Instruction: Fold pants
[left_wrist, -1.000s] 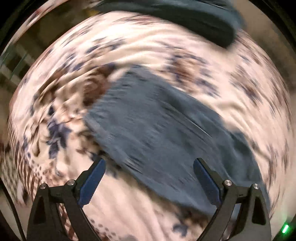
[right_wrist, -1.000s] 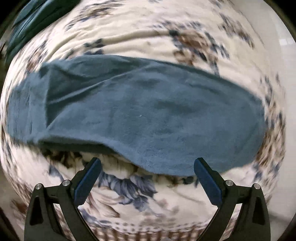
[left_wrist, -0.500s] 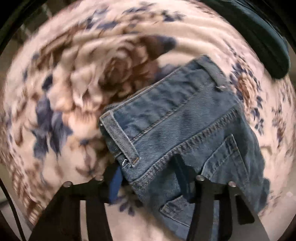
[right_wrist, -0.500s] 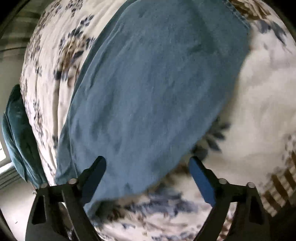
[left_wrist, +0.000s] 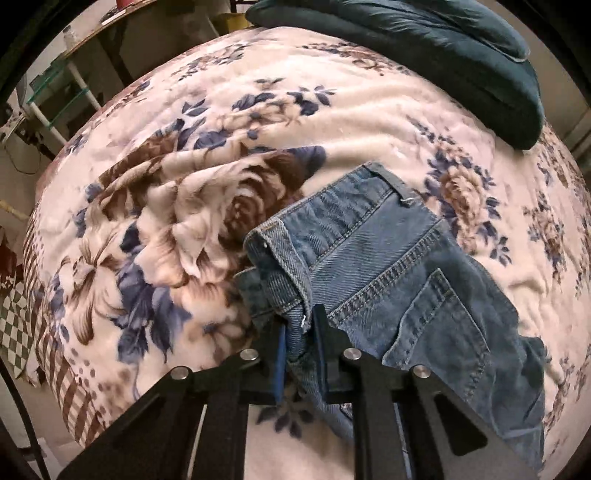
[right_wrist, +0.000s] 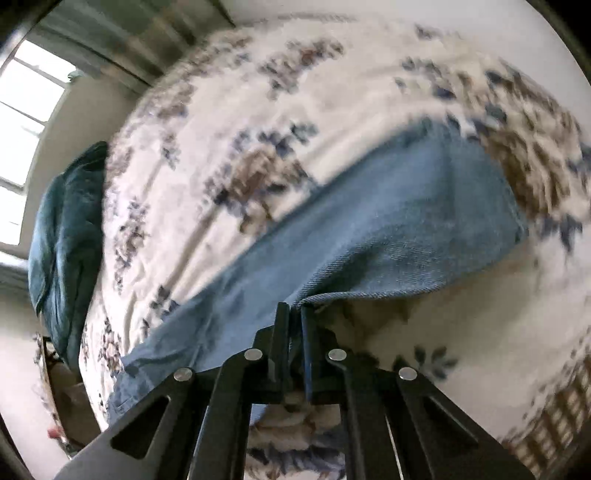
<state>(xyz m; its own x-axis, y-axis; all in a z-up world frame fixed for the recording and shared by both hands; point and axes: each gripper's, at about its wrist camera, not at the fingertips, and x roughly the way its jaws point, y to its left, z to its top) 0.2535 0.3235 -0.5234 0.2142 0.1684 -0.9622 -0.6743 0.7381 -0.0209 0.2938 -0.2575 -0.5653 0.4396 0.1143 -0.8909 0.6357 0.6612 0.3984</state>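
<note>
My left hand-held gripper pinches the jeans by the waistband and my right hand-held gripper clamps a leg edge on the bed; the denim looks heavy, floppy.

Left tool pinching jeans waistband

Motion blur smears the floral fleece blanket in the right wrist view; the blue denim pants run off the left view's lower edge.
</note>
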